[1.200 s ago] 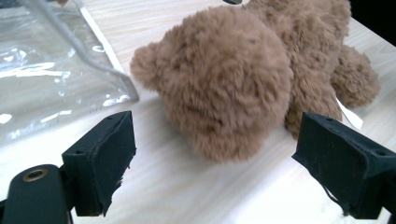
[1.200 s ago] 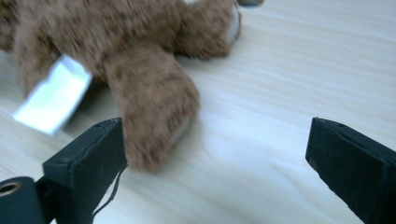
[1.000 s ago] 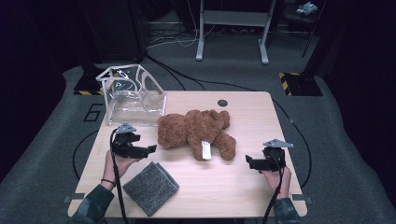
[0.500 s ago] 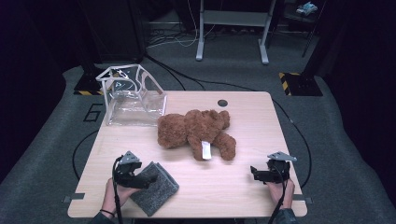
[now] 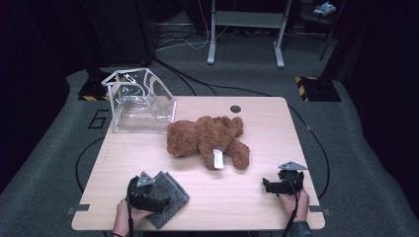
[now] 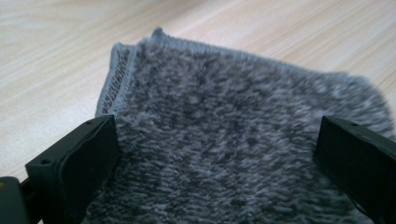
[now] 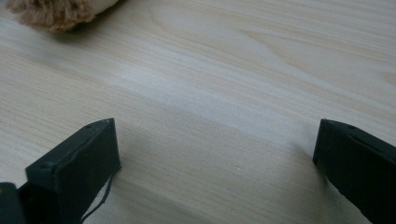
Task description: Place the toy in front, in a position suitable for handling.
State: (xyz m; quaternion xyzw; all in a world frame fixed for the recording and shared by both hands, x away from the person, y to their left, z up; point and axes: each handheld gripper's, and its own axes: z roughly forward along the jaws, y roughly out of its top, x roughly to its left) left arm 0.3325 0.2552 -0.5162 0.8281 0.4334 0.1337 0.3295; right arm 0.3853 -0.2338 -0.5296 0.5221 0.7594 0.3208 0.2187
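A grey fuzzy cloth point(image 5: 174, 190) lies flat near the table's front left edge. My left gripper point(image 5: 155, 200) hangs low right over it. In the left gripper view its jaws point(image 6: 215, 135) stand wide apart, one on each side of the cloth point(image 6: 243, 116). They have just been opening, and their pads do not press on the cloth. A brown teddy bear point(image 5: 207, 138) with a white tag lies mid-table. My right gripper point(image 5: 267, 186) is open near the front right, low above bare wood point(image 7: 217, 135). A tip of the bear's fur point(image 7: 56, 14) shows at the top left of the right gripper view.
A clear plastic bag with a white frame point(image 5: 141, 106) stands open at the table's back left corner. A small black round cap point(image 5: 235, 108) sits in the light wood tabletop point(image 5: 267, 133) behind the bear. Dark floor, cables and stand legs surround the table.
My left gripper has come down and toward the front edge, from beside the cloth to over it. The right gripper has sunk a little toward the front edge.
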